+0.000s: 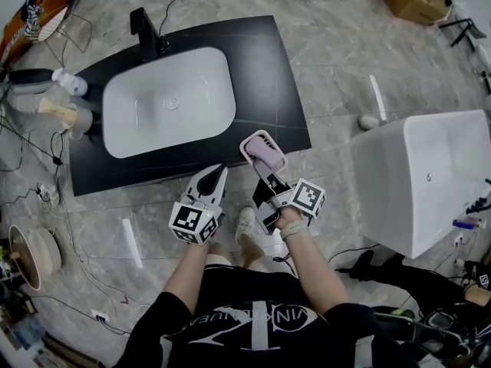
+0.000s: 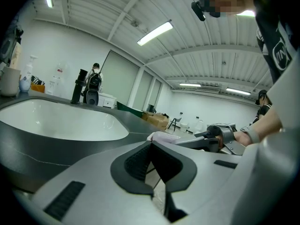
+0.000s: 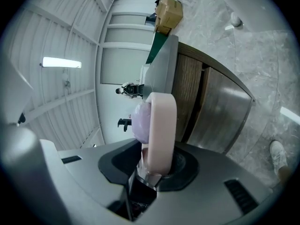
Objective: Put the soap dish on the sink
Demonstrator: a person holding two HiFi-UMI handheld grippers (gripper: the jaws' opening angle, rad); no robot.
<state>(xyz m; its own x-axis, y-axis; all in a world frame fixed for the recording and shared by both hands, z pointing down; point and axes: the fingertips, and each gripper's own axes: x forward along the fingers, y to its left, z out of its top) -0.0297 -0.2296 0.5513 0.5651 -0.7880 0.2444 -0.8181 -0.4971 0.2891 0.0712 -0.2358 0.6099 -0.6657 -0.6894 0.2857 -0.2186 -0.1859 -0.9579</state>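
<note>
Both forearms reach up from 6 o'clock in the head view, elbows near the body, the two grippers side by side and pointing toward 12 o'clock at the counter. The right hand wraps its handle, with a pale band on the wrist. The left forearm is bare, and its hand is mostly hidden under the marker cube.

The right gripper is clenched on the soap dish, a pink dish carrying a purple soap. In its own view the dish is seen edge-on between the pads, and the counter looks tipped on its side, so the wrist is rolled. The dish is in the air over the counter's front edge, at about 4 o'clock from the sink and apart from it. The black faucet is at the sink's 11 o'clock.

The left gripper is at 8 o'clock from the dish, just short of the counter's front edge. Its pads meet with nothing between them.

Each cube shows black-and-white square markers with no letters. The black shirt has white lettering, upside down from here, that I cannot read with certainty. A white tub is at 3 o'clock.
</note>
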